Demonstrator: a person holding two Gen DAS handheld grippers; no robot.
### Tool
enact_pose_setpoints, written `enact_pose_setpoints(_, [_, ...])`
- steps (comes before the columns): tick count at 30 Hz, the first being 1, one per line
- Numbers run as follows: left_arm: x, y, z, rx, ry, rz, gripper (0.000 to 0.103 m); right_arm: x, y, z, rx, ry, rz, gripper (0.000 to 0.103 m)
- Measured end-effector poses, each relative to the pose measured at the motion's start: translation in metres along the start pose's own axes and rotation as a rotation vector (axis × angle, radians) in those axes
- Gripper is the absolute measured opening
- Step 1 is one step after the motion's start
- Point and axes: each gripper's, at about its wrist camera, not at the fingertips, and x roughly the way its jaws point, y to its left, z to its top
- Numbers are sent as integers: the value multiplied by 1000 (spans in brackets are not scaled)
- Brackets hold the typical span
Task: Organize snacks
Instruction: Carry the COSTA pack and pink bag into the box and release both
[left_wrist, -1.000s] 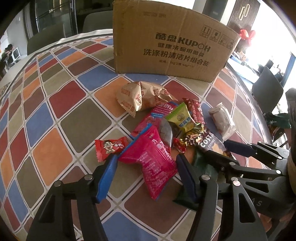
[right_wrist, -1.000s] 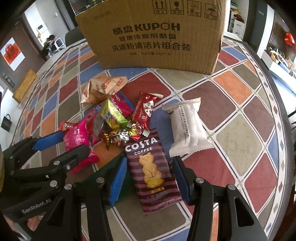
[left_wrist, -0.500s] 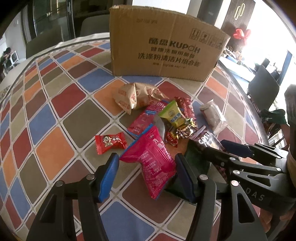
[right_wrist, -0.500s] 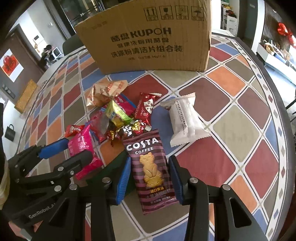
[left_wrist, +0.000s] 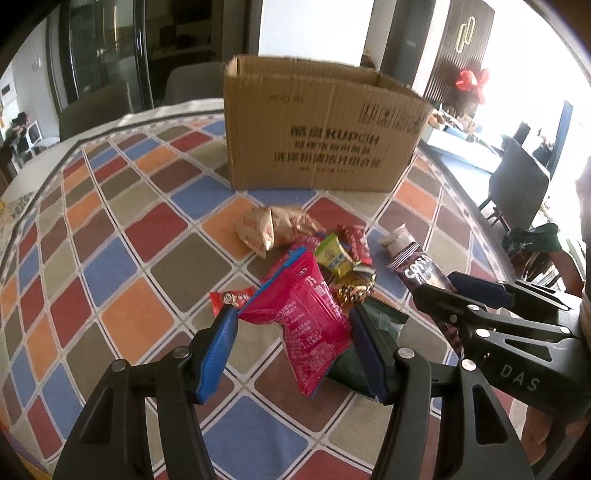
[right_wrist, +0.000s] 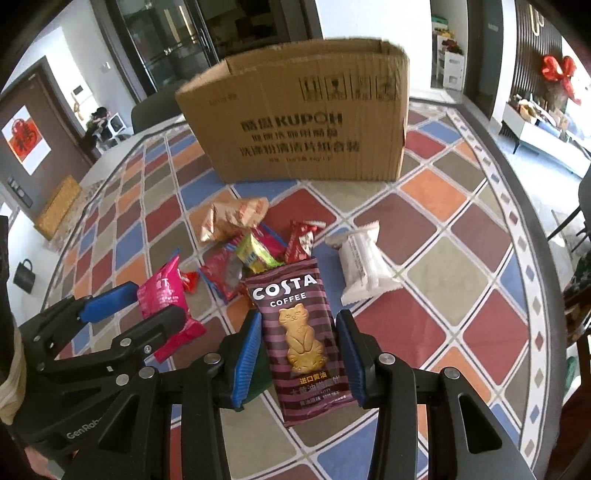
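Each hand-held gripper clamps a packet: left (left_wrist: 291, 347) the pink packet (left_wrist: 303, 321), right (right_wrist: 299, 354) the Costa packet (right_wrist: 299, 332).

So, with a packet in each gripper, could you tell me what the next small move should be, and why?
Probably carry both forward over the open cardboard box and release. The left gripper is clamped on the pink snack packet, the right gripper on the Costa biscuit packet, both seemingly lifted off the checked tablecloth, and the box stands just behind the pile.
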Motion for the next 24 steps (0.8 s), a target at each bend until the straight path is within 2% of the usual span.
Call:
enact_pose_setpoints(7, [-27, -2, 16, 36, -80, 8, 61, -26, 7, 9, -9, -71, -12, 43])
enact_pose_setpoints(15, [-53, -6, 55, 88, -187, 15, 61, -55, 9, 31, 1, -167, -23, 43])
enact_pose_setpoints(24, [-59, -7, 100, 114, -238, 14, 61, -72, 7, 66, 9, -241, -31, 43])
